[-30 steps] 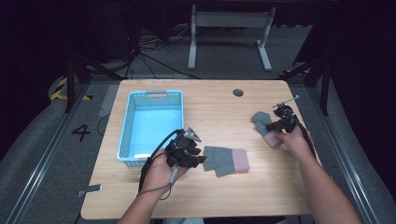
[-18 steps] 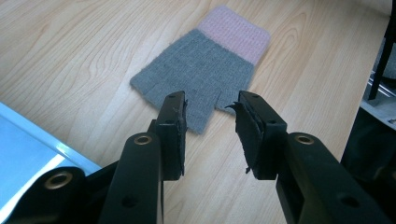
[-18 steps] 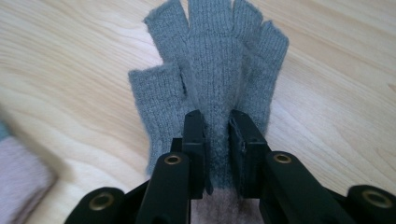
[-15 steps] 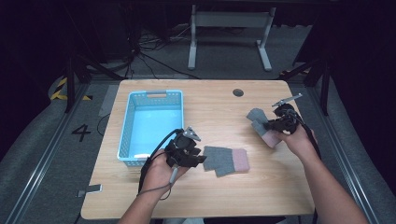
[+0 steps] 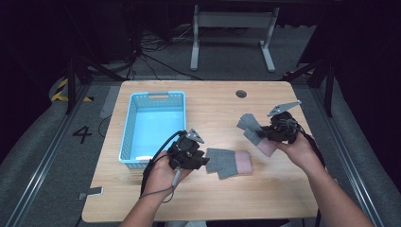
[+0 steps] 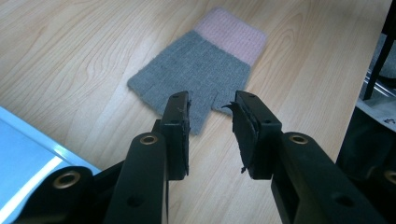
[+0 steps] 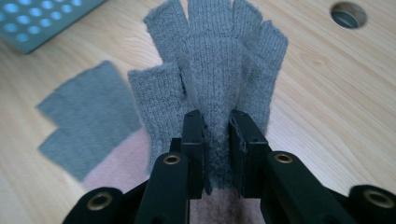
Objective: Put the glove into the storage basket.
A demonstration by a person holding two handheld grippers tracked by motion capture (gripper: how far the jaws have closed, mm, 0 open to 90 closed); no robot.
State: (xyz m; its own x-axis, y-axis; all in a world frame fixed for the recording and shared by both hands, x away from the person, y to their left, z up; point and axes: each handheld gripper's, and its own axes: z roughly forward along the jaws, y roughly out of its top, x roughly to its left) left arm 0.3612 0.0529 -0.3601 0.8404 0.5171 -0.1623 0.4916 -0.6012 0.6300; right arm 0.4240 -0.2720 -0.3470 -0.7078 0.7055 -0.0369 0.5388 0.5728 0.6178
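Observation:
A grey fingerless glove with a pink cuff (image 5: 230, 162) lies flat at the middle of the table, cuff to the right. My left gripper (image 5: 204, 161) stands open at its finger end; in the left gripper view the jaws (image 6: 211, 109) straddle the glove's (image 6: 201, 65) near edge without closing. A second matching glove (image 5: 249, 126) hangs lifted off the table at the right, and my right gripper (image 5: 265, 134) is shut on it. The right gripper view has the jaws (image 7: 217, 126) pinching this glove's palm (image 7: 219, 51), fingers pointing away.
A light blue perforated basket (image 5: 158, 94) stands on the left half of the table, just left of my left hand, its corner close by (image 6: 28, 149). A round cable hole (image 5: 241, 93) sits near the far edge. Bare wood lies along the front.
My right gripper has carried its glove a little to the left, toward the table's middle. The left gripper and the flat glove have stayed in place.

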